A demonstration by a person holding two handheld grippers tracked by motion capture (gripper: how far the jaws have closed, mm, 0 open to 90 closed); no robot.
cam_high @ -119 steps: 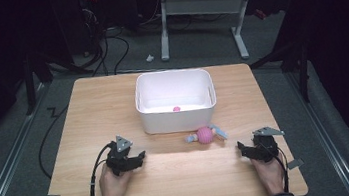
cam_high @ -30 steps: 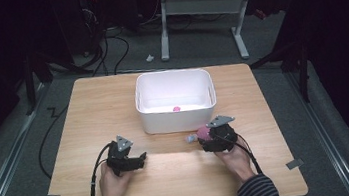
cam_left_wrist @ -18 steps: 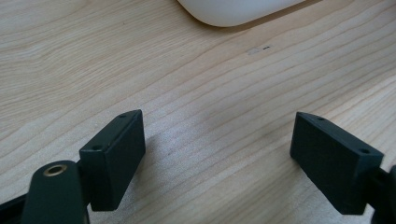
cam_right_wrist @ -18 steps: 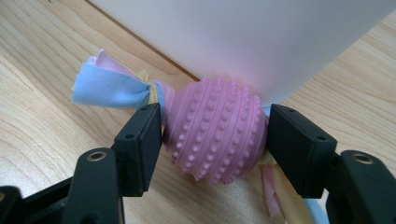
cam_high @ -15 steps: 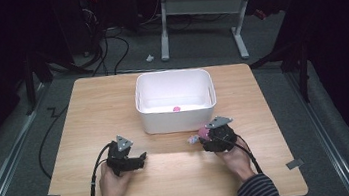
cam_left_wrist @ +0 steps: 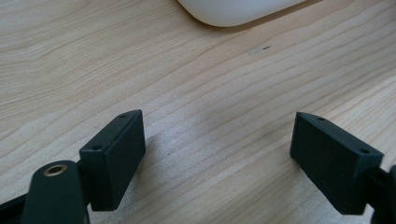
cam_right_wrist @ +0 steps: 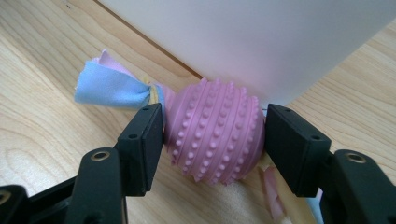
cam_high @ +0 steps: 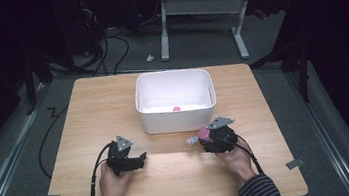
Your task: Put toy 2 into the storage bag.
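A pink studded ball toy [cam_right_wrist: 215,140] with blue and pink cloth tails [cam_right_wrist: 109,86] lies on the wooden table against the front wall of a white bin [cam_right_wrist: 261,42]. My right gripper [cam_right_wrist: 212,119] is shut on the ball, one pad pressing on each side; its jaws have just been closing on it. In the high view the right gripper [cam_high: 207,139] sits just before the bin [cam_high: 172,74] with the ball [cam_high: 202,134] at its tip. My left gripper [cam_high: 141,158] rests at the front left, open, and its own view [cam_left_wrist: 217,126] has bare wood between the jaws.
A small pink item [cam_high: 176,109] lies inside the bin. The bin's rounded corner [cam_left_wrist: 233,11] is ahead of the left gripper. Bare wood [cam_high: 113,110] lies left of the bin and along the front edge. Black cables trail from both grippers toward the person.
The right hand came in from the table's right front to the ball, then stayed there while its jaws drew in around the ball. The left gripper has not moved.
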